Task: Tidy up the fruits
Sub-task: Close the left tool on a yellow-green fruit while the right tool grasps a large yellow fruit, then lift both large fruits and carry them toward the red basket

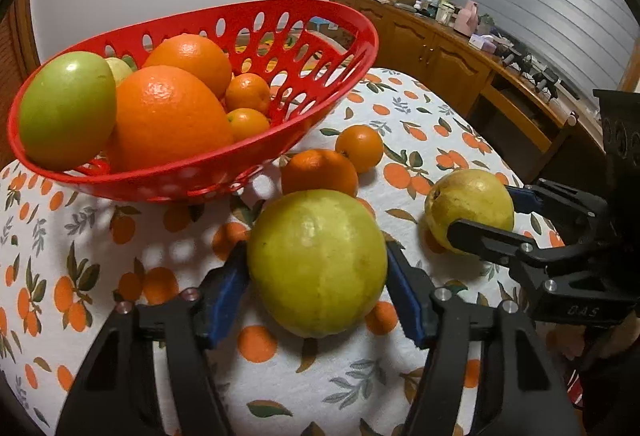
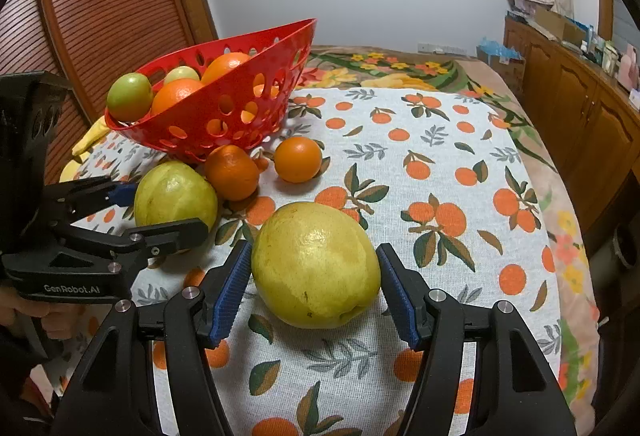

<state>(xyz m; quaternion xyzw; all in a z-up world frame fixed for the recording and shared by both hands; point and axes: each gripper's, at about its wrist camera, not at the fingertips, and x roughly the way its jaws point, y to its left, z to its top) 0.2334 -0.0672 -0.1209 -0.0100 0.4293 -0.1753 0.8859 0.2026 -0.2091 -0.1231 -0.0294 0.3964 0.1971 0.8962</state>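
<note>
Guavas (image 1: 318,262) (image 2: 316,270) sit between each gripper's blue fingers (image 1: 230,292) (image 2: 230,292), touching them.

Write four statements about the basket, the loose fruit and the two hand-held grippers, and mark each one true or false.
1. The red basket holds a green apple among its oranges. True.
2. Two small oranges lie outside the basket on the orange-print cloth. True.
3. The left hand-held gripper has nothing between its fingers. False: the yellow-green fruit by the basket sits between them, with the pads against its sides.
4. The right hand-held gripper carries its fruit above the basket. False: the second yellow-green fruit is between its fingers but rests on the cloth, apart from the basket.
</note>
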